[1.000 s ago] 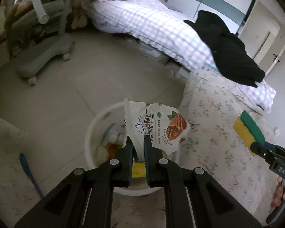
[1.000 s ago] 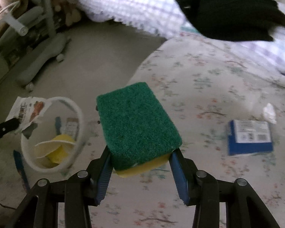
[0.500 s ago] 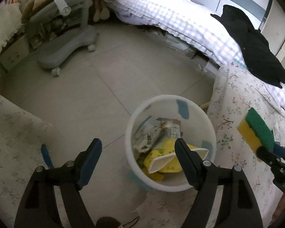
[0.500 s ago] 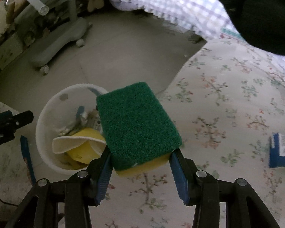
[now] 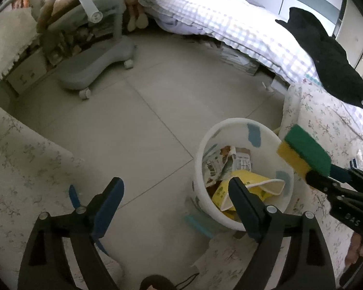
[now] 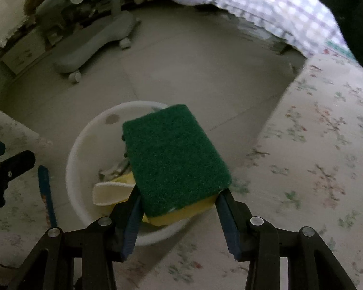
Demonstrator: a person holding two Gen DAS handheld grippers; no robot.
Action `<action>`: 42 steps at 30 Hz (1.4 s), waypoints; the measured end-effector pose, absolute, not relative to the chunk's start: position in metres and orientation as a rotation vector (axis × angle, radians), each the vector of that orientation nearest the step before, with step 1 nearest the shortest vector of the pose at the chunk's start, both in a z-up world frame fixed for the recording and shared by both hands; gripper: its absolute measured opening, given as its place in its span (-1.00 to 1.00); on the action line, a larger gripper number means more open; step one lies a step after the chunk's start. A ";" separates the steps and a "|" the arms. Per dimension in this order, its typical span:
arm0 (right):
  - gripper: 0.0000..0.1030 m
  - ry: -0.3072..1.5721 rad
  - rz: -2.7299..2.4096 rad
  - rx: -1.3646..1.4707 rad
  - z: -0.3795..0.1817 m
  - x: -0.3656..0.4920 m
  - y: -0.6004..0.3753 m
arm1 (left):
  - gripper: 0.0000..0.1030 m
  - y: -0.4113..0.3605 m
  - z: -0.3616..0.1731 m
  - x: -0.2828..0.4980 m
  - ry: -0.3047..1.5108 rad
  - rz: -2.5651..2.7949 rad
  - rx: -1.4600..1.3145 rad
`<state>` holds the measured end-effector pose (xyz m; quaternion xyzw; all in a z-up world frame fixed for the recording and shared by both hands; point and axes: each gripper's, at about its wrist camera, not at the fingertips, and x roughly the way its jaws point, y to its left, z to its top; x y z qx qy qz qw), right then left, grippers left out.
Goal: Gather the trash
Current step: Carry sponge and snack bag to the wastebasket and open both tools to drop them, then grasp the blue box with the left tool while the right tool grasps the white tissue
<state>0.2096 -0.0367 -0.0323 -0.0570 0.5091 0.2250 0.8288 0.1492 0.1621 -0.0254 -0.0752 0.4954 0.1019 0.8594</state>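
Flanking white bin (image 5: 232,130) – floral covers (image 6: 326,145), grey chair base (image 5: 94,72)

My left gripper (image 5: 175,194) and right gripper (image 6: 179,215) are black frames with silver screws and blue finger pads; white letters mark one at right.

White bin (image 5: 242,125) stands on grey tiled floor (image 5: 145,120); chair base (image 5: 94,72) probably too.
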 end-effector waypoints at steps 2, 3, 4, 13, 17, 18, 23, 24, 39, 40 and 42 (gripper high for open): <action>0.09 1.074 0.499 -0.123 -0.034 0.211 -0.030 | 0.76 0.165 -0.024 0.147 1.036 0.217 -0.162; 0.24 1.071 0.511 -0.122 -0.034 0.211 -0.027 | 0.76 0.167 -0.024 0.146 1.036 0.219 -0.165; 0.36 1.068 0.515 -0.122 -0.035 0.211 -0.024 | 0.77 0.168 -0.024 0.145 1.037 0.219 -0.168; 0.46 1.031 0.462 -0.156 -0.023 0.205 -0.040 | 0.77 0.169 -0.022 0.142 1.037 0.206 -0.174; 0.50 1.013 0.419 -0.151 -0.014 0.203 -0.065 | 0.77 0.161 -0.017 0.140 1.028 0.188 -0.182; 0.51 1.011 0.406 -0.148 -0.012 0.203 -0.072 | 0.77 0.158 -0.016 0.140 1.025 0.182 -0.183; 0.54 1.004 0.345 -0.126 -0.001 0.200 -0.110 | 0.77 0.144 -0.012 0.142 1.025 0.152 -0.178; 0.54 1.001 0.330 -0.123 0.002 0.200 -0.119 | 0.77 0.140 -0.012 0.142 1.027 0.143 -0.183; 0.58 0.990 0.109 -0.022 0.022 0.185 -0.255 | 0.77 0.065 0.000 0.157 1.022 0.015 -0.152; 0.58 0.989 0.089 -0.006 0.024 0.184 -0.267 | 0.77 0.057 0.000 0.159 1.023 0.005 -0.144; 0.58 0.985 0.050 0.029 0.027 0.181 -0.291 | 0.77 0.042 -0.001 0.162 1.027 -0.015 -0.125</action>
